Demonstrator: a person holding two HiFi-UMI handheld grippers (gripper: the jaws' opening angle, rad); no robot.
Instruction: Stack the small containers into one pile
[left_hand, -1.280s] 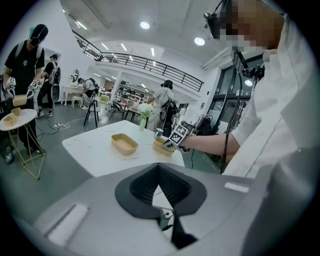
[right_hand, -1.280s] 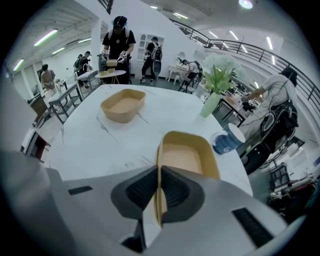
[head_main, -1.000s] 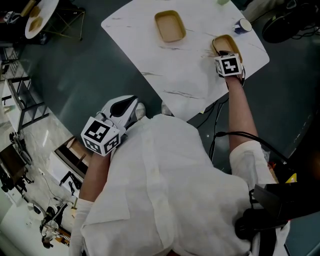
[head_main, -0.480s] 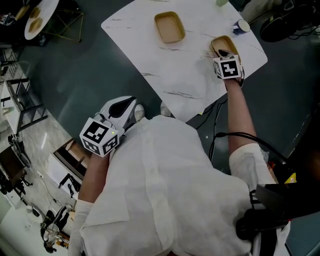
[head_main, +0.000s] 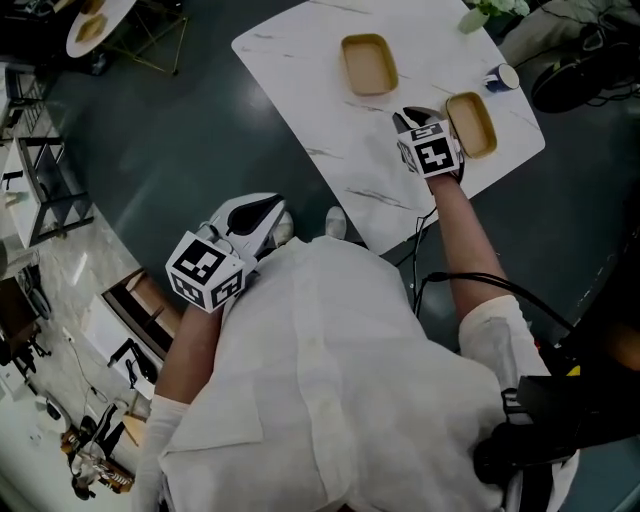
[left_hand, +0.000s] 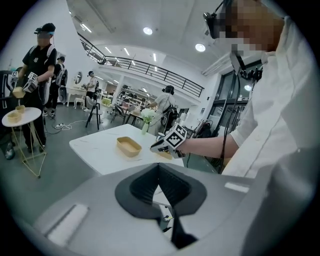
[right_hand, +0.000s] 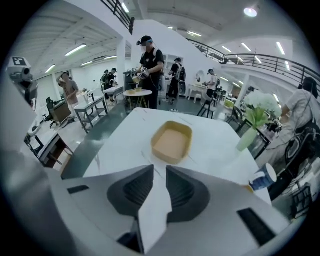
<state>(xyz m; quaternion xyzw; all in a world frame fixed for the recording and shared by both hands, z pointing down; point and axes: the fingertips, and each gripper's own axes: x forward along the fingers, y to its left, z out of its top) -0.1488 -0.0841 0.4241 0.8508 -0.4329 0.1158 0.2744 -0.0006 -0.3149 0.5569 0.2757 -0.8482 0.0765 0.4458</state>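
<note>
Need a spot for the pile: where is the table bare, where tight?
Bare: the table left of the right tongs, from the far container to the near corner. Crowded: the right edge, with the near container beside the tongs and the cup beyond.

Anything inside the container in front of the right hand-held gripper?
Nothing visible: the container shows only bare tan floor. In the right gripper view, its near wall covers a sliver of that floor.

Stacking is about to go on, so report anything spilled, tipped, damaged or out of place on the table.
Nothing stands out. The far container and the near container sit upright, apart, on the white table; the cup stands upright; no spill shows.
</note>
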